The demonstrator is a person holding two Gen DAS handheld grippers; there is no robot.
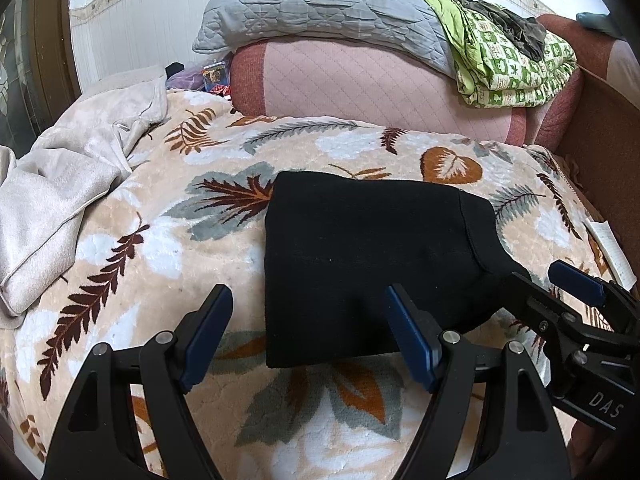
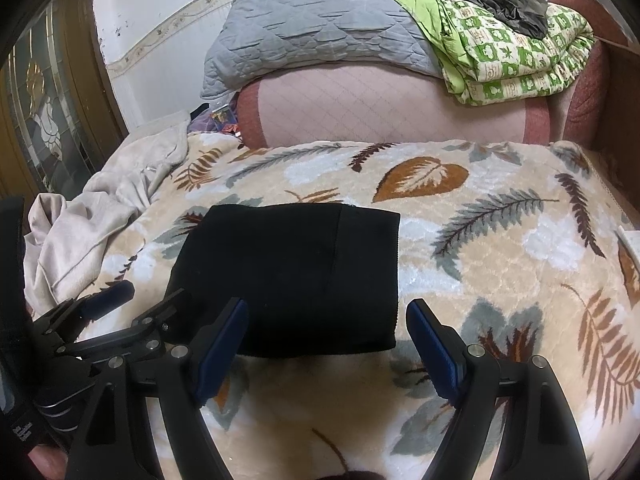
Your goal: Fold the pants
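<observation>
The black pants [image 1: 372, 264] lie folded into a compact rectangle on the leaf-patterned blanket [image 1: 168, 240]; they also show in the right wrist view [image 2: 296, 280]. My left gripper [image 1: 308, 336] is open and empty, its jaws wide apart just short of the bundle's near left corner. My right gripper [image 2: 326, 348] is open and empty over the bundle's near edge. The right gripper also shows in the left wrist view [image 1: 560, 280] by the bundle's right corner, and the left gripper shows in the right wrist view [image 2: 148, 300] at the bundle's left edge.
A beige garment [image 1: 68, 184] lies crumpled at the blanket's left. Behind are a pink quilted cushion [image 1: 360, 84], a grey pillow [image 1: 316, 4] and a folded green patterned quilt [image 1: 508, 60]. A brown board [image 1: 608, 136] runs along the right. A glass door [image 2: 44, 120] is at the left.
</observation>
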